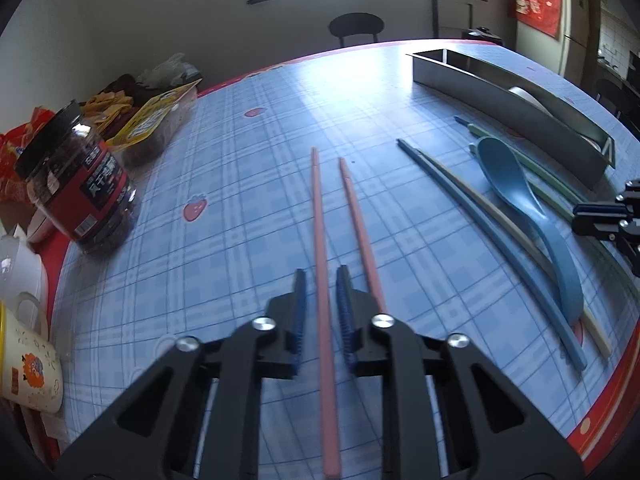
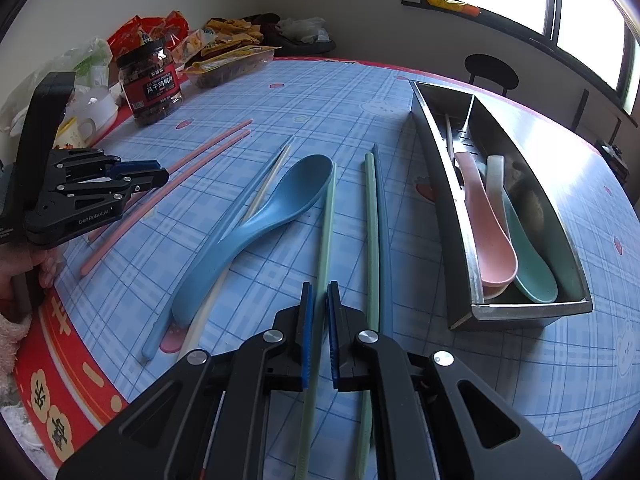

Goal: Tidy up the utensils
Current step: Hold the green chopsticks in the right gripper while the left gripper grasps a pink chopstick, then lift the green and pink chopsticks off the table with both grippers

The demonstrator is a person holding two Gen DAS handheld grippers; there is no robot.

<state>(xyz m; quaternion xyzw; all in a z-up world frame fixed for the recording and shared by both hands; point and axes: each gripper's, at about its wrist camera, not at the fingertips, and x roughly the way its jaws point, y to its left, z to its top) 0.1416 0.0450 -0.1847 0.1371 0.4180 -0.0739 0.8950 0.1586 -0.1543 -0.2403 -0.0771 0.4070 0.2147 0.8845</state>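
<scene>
My left gripper (image 1: 321,271) is shut on a pink chopstick (image 1: 320,208) that runs straight between its blue pads; a second pink chopstick (image 1: 358,216) lies just right of it. In the right wrist view the left gripper (image 2: 158,174) sits at the left over that pair. A green chopstick (image 2: 328,220) lies flat on the table with my right gripper (image 2: 319,285) shut on it. Beside it lie another green chopstick (image 2: 372,220), a dark blue one (image 2: 385,220) and a blue spoon (image 2: 280,200) resting across a blue and a cream chopstick. The steel tray (image 2: 440,184) holds a pink spoon (image 2: 488,232) and a teal spoon (image 2: 528,256).
A red-labelled jar (image 1: 76,184), snack packets (image 1: 152,116) and a mug (image 1: 28,368) crowd the table's left side. The red table border (image 2: 72,380) marks the near edge. A person's hand (image 2: 16,280) holds the left gripper. A dark chair (image 1: 356,26) stands behind the table.
</scene>
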